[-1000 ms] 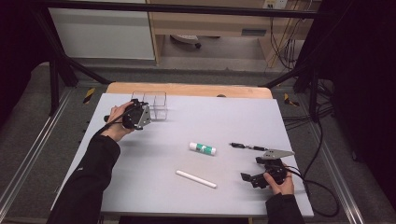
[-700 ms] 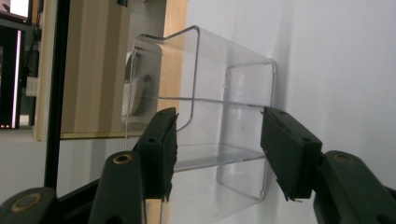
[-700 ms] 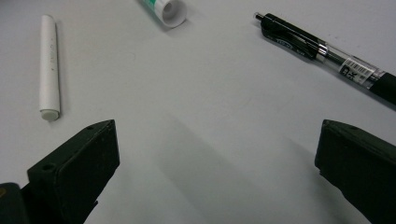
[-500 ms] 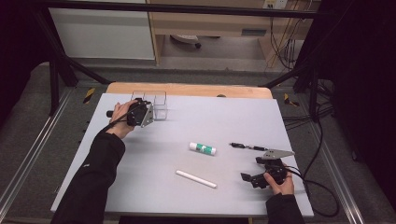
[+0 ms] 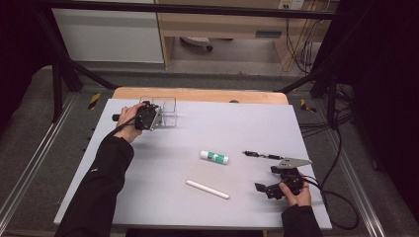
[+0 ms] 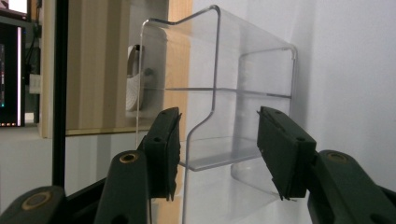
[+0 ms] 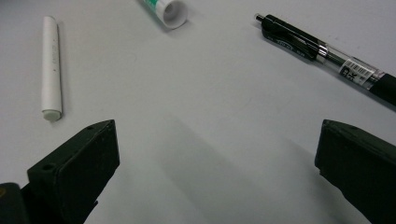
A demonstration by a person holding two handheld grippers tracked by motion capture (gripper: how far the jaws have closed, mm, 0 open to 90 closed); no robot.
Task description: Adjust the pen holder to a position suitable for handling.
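A clear acrylic organizer [image 5: 167, 105] with open compartments stands at the table's far left. My left gripper [image 5: 158, 117] reaches it from the left. In the left gripper view its jaws have just been closing on one compartment of the organizer [image 6: 252, 70], and both pads [image 6: 168, 140] now lie against its walls. My right gripper [image 5: 267, 178] rests near the front right of the table, jaws wide open with only bare tabletop between them [image 7: 217, 163].
A green-and-white glue stick [image 5: 214, 157] [image 7: 168, 9], a white stick [image 5: 207, 189] [image 7: 50, 65] and a black pen [image 5: 262, 155] [image 7: 322, 51] lie on the grey table [image 5: 237, 123] ahead of the right gripper. A wooden strip [image 5: 197, 95] runs along the far edge.
The left hand has edged slightly toward the far side, onto the organizer. The right hand and the loose items have not moved.
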